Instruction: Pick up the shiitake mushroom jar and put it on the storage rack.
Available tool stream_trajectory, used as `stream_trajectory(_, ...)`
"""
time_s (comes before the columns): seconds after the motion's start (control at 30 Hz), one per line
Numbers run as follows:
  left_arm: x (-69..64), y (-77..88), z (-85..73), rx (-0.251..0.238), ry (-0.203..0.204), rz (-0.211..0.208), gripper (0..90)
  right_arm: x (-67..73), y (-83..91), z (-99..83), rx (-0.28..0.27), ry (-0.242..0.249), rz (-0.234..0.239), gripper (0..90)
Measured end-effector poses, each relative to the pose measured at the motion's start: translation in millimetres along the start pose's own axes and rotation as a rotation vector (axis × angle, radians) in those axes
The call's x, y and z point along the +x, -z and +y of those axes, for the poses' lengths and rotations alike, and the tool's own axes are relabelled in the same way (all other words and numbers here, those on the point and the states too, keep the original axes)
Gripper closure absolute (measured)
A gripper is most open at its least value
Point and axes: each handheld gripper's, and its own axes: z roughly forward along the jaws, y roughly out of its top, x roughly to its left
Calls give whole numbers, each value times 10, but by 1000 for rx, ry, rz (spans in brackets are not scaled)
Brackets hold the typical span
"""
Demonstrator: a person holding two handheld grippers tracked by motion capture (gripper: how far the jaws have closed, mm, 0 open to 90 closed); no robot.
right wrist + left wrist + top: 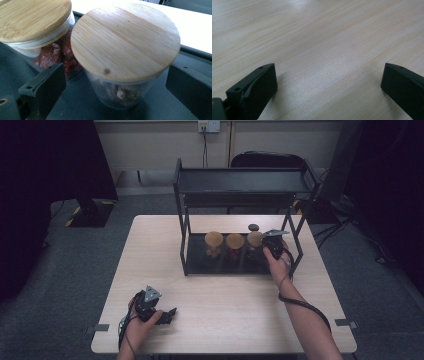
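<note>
Three lidded glass jars in a row on black shelf rack, right gripper jaws apart around rightmost jar, left gripper spread wide over pale wooden table, grey carpet around.

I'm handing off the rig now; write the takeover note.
Right gripper: open, fingers either side of the right jar, not pressing on it.
Left gripper: open, idle over the table.
Things: three wooden-lidded jars in a row on the rack's lower shelf; the middle jar holds red fruit.
Done: jars shelved.
Left: probably only withdrawing the right gripper.
</note>
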Motion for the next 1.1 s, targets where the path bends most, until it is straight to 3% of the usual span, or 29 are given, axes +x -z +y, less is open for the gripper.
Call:
stream_trajectory(0.57, 0, 0, 0, 0, 0, 0, 0, 49, 154, -39, -11, 10, -5, 23)
stream_trajectory(1.1, 0, 0, 0, 0, 0, 0, 0, 190, 291, -68, -17, 25, 26, 25)
